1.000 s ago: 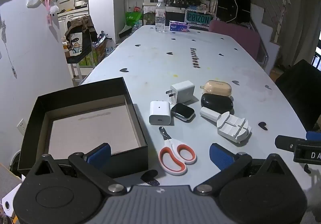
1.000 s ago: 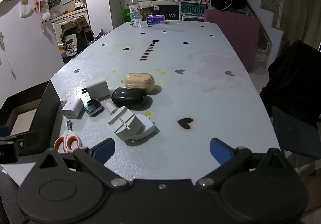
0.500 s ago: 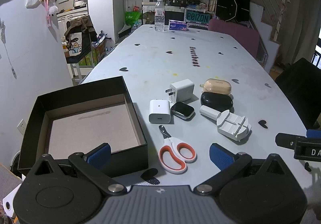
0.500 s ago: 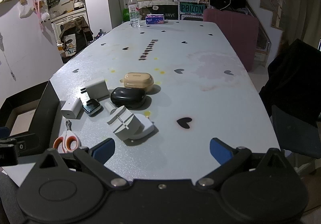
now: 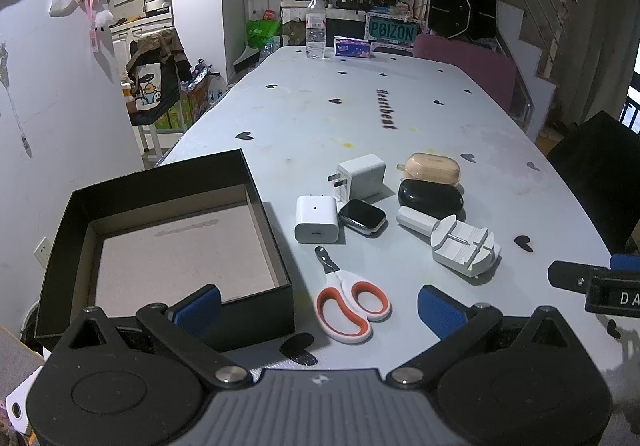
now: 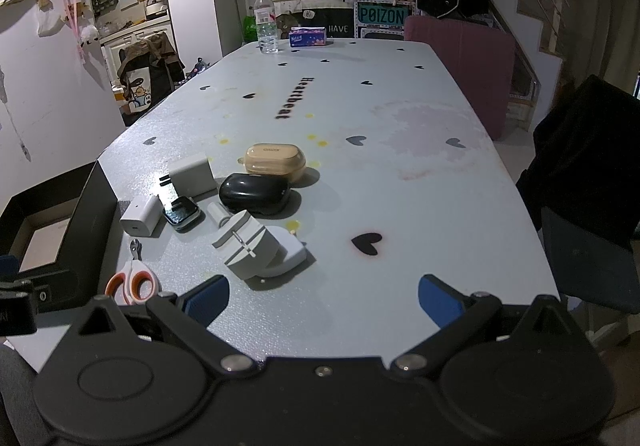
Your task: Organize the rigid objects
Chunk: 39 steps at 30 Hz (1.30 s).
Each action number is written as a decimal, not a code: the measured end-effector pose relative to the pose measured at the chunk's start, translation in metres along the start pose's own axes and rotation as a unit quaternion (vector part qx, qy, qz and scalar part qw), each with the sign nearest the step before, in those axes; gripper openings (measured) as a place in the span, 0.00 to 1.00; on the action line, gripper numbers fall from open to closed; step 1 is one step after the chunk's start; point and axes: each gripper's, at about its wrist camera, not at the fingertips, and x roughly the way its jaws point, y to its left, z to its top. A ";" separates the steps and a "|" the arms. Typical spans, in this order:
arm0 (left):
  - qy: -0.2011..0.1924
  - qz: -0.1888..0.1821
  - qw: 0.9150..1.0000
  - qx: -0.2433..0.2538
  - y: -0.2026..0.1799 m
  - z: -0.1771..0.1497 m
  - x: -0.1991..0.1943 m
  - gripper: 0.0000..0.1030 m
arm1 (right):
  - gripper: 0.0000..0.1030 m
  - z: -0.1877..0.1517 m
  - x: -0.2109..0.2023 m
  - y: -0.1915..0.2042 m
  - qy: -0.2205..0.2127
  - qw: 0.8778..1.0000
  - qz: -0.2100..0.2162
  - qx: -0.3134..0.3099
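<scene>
A long pale surface (image 5: 304, 126) printed with black hearts ran toward cluttered shelves, a water bottle (image 5: 316, 31) and a tissue pack (image 5: 353, 47) at its far end. Near the front, an open black box (image 5: 256, 182) lay left of chargers (image 5: 317, 219), earbud cases (image 5: 431, 198) and scissors (image 5: 348, 302). Both the left gripper (image 5: 318, 306) and right gripper (image 6: 324, 296) hovered with fingers spread, holding nothing.

Between the left gripper's (image 5: 318, 304) spread fingers lie the scissors (image 5: 348, 302) and the box's (image 5: 256, 306) near corner; chargers (image 5: 316, 219), watch (image 5: 362, 217) and cases (image 5: 431, 199) crowd beyond. Between the right gripper's (image 6: 324, 300) fingers the table (image 6: 420, 206) is bare; a white tool (image 6: 250, 246) stands just past its left finger
</scene>
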 end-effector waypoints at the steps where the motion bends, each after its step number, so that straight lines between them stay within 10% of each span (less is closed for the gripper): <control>1: 0.003 0.001 1.000 0.001 -0.002 0.005 0.000 1.00 | 0.99 0.000 0.000 0.000 0.000 1.000 0.000 0.000; 39: 0.003 -0.002 1.000 0.003 -0.003 0.007 -0.006 1.00 | 0.99 -0.001 0.001 0.000 0.002 1.000 0.000 0.001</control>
